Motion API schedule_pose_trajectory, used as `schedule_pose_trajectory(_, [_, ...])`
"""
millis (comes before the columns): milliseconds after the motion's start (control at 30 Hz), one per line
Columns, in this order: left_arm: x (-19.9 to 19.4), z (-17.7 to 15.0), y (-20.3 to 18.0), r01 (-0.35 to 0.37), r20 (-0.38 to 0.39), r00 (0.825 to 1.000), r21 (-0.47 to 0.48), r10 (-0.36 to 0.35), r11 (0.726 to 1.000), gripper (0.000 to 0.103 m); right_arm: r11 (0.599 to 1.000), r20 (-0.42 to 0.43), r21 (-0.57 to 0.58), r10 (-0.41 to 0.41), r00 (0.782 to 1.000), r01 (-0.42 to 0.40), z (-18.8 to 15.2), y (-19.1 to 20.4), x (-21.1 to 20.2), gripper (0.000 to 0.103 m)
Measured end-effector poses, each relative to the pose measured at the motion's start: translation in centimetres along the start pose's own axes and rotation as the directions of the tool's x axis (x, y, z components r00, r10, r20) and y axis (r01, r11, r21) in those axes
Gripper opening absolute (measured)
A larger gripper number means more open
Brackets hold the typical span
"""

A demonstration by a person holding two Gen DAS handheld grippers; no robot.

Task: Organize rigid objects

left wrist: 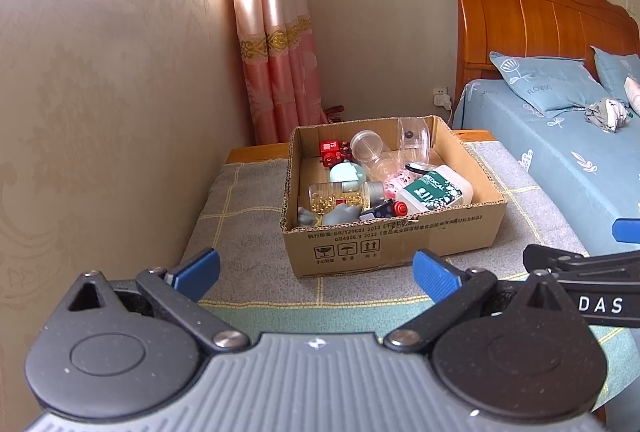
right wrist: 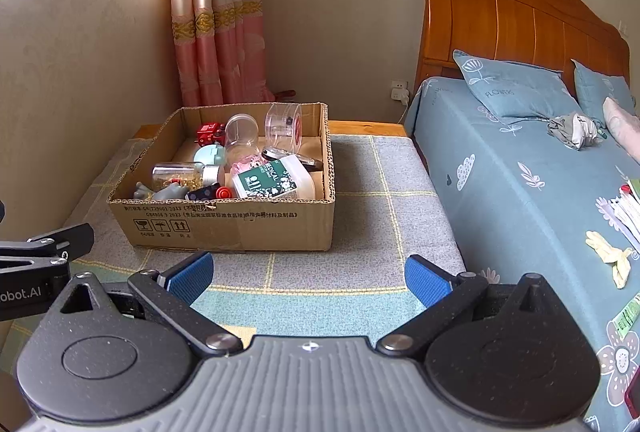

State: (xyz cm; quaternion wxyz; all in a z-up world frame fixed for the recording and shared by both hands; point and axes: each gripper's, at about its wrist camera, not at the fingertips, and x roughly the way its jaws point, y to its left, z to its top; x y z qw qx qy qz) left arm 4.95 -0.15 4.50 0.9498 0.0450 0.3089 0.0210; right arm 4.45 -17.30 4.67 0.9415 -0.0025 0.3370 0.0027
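Observation:
An open cardboard box (left wrist: 384,244) (right wrist: 240,228) stands on a grey checked cloth. Inside lie several rigid items: a white tub with a green label (left wrist: 434,187) (right wrist: 272,177), a jar of gold bits (left wrist: 340,196) (right wrist: 180,177), clear plastic jars (left wrist: 414,137) (right wrist: 284,125), a red toy (left wrist: 332,151) (right wrist: 210,133) and a mint round case (left wrist: 346,171) (right wrist: 209,154). My left gripper (left wrist: 316,274) hangs open just in front of the box, holding nothing. My right gripper (right wrist: 308,278) is open too, in front of the box's right corner, with nothing between its fingers.
The cloth-covered table (right wrist: 380,199) sits in a corner, with a beige wall (left wrist: 100,111) on the left and a pink curtain (left wrist: 276,51) behind. A bed with blue sheets (right wrist: 520,171) and a wooden headboard (right wrist: 512,19) runs along the right. Papers and gloves (right wrist: 612,256) lie on the bed.

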Motion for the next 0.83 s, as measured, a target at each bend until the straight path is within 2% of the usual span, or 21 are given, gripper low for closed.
schedule_pose_trajectory(833, [-0.14,0.05,-0.02,0.002,0.007,1.0,-0.001,-0.002,1.0,0.102,1.0,0.005,-0.005,0.002,1.0,-0.002,0.15,0.02,-0.1,0.103])
